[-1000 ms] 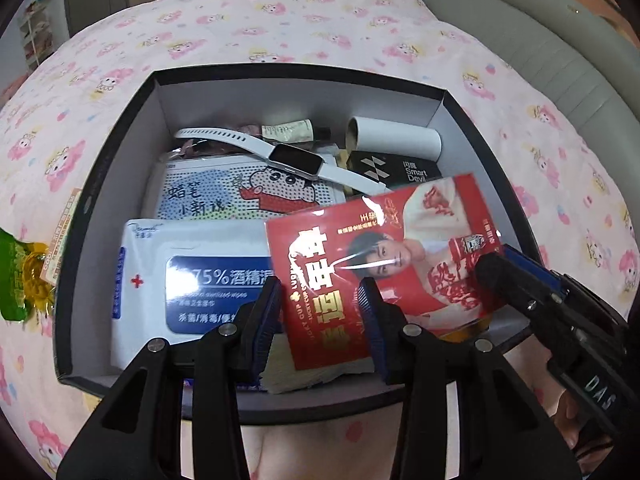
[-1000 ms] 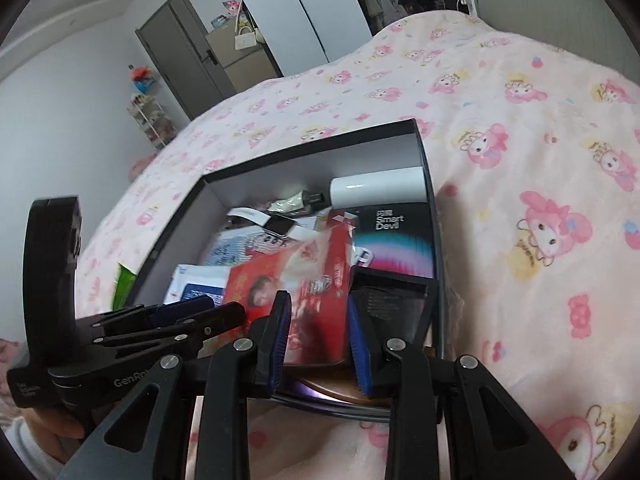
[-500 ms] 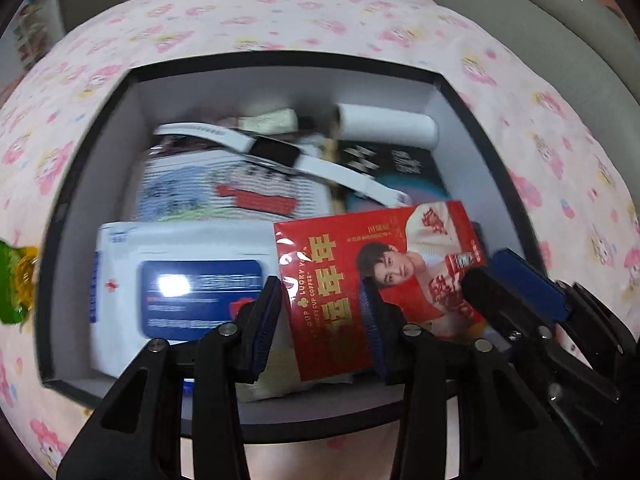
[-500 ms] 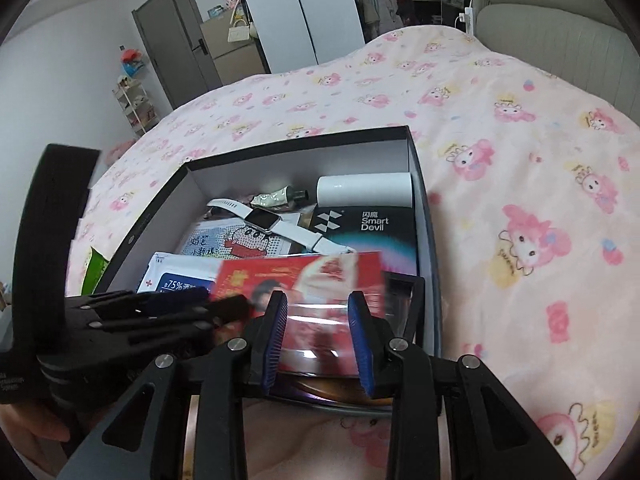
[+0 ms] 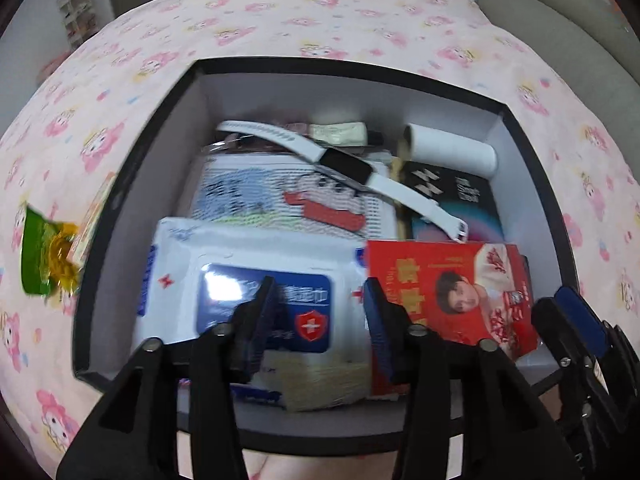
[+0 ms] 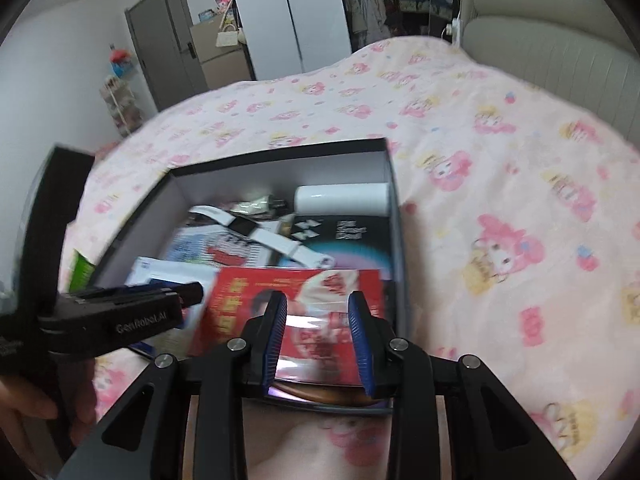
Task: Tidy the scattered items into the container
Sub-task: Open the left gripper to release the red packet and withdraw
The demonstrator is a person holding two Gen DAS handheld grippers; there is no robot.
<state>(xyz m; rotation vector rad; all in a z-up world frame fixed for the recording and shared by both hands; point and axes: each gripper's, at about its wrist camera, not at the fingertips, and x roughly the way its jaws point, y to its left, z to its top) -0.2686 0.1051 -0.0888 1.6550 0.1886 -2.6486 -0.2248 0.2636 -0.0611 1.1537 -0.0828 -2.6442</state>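
Note:
A black box [image 5: 348, 69] with white walls sits on the pink bedspread. A red coffee packet [image 5: 452, 292] lies flat in its near right corner, partly over a white wipes pack [image 5: 240, 272]. My left gripper [image 5: 318, 316] hangs over the wipes pack; its jaws are opening and nothing is between them. My right gripper [image 6: 318, 330] hovers just above the red packet [image 6: 304, 292], jaws a little apart, pads not pressing on it. A green snack packet [image 5: 40, 256] lies on the bedspread outside the box's left wall.
Also in the box are a white watch [image 5: 344, 164], a white cylinder [image 5: 452, 150], a black carton [image 5: 460, 196] and a cartoon-print pack [image 5: 288, 196]. A grey headboard [image 6: 560, 48] borders the bed on the right. A person's hand [image 6: 36, 408] holds the left gripper.
The red packet has dropped from a tilted, raised pose to lying flat in the box's near right corner. My left gripper's jaws have widened. Both views have tipped up slightly.

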